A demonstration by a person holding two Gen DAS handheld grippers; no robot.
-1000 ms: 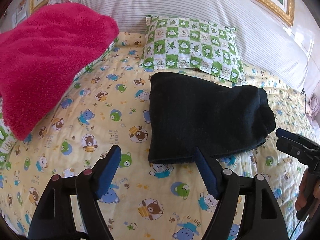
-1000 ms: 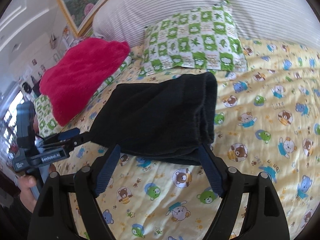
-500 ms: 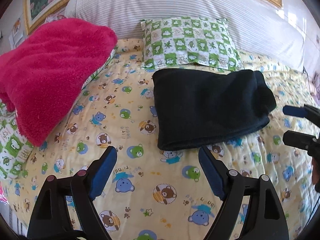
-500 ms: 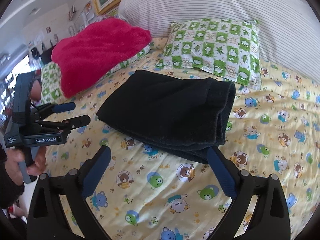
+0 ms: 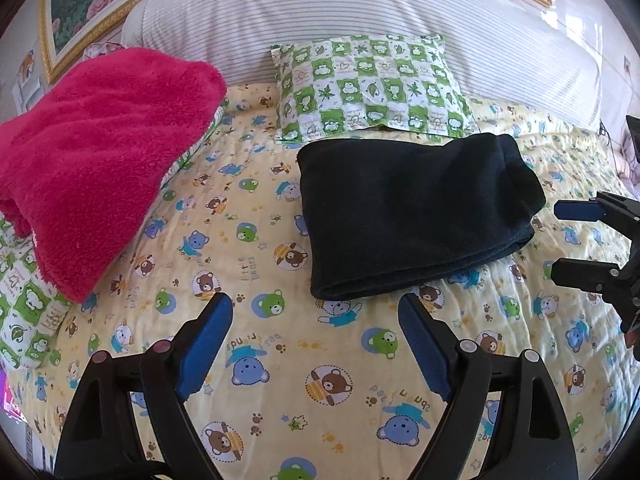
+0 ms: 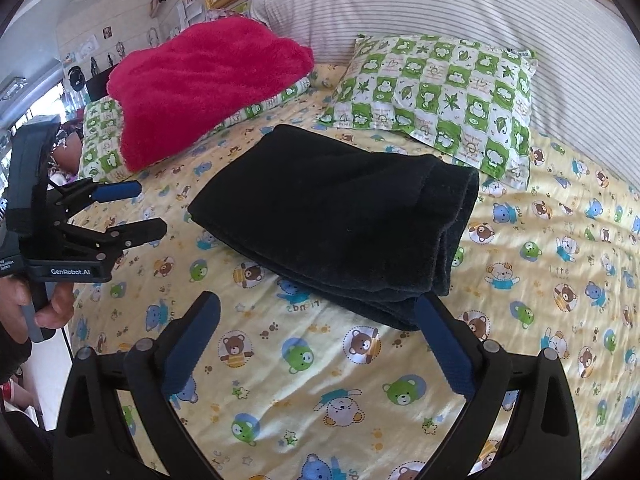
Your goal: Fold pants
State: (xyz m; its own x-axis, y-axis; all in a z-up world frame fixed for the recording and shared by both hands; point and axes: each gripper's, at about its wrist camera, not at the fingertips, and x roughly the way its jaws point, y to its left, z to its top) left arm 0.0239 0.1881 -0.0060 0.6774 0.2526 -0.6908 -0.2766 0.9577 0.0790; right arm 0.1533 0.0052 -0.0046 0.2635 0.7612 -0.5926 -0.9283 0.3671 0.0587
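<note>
Black pants (image 5: 412, 216) lie folded flat on bedspread (image 5: 280, 360).

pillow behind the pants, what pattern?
Green-and-white checks with leaves and frogs on the pillow, just behind the black pants. Left wrist view shows it best.

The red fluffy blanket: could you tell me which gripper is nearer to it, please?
Left. The left gripper hovers open beside the red blanket, while the right gripper sits open beyond the folded black pants.
</note>
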